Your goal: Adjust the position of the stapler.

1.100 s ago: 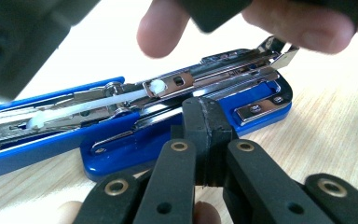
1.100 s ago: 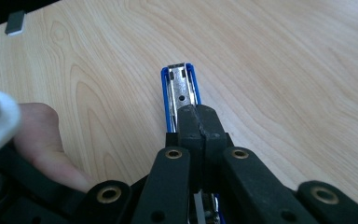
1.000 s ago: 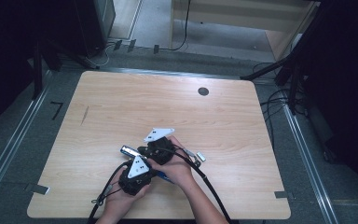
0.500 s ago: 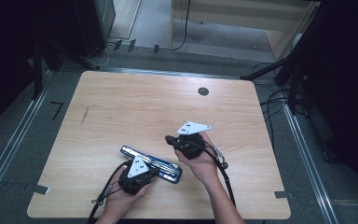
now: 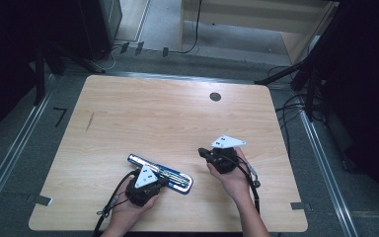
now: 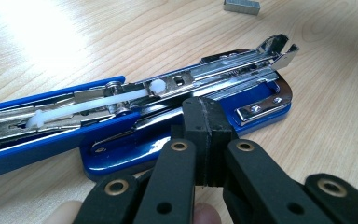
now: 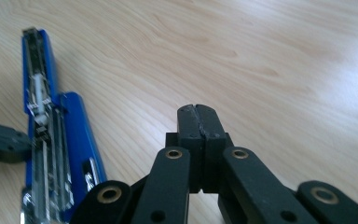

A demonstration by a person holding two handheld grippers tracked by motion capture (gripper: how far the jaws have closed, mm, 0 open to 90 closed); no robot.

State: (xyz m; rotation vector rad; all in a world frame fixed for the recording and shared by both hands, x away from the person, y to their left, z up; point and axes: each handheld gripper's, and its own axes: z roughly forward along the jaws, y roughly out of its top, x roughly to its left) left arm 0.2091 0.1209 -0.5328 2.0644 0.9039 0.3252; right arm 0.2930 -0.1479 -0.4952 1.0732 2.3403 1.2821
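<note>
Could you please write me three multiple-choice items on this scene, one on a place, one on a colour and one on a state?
1. Where does the stapler lie?
A. by the left gripper
B. at the far table edge
C. on the floor

2. What colour is the stapler's body?
A. red
B. blue
C. green

3. How is the stapler?
A. shut
B. in a box
C. opened, its metal staple channel bared

Key: 1 A, the high view shows it on the table beside that gripper; 2 B, its base and cover are blue; 3 C, the left gripper view shows the cover swung back.
</note>
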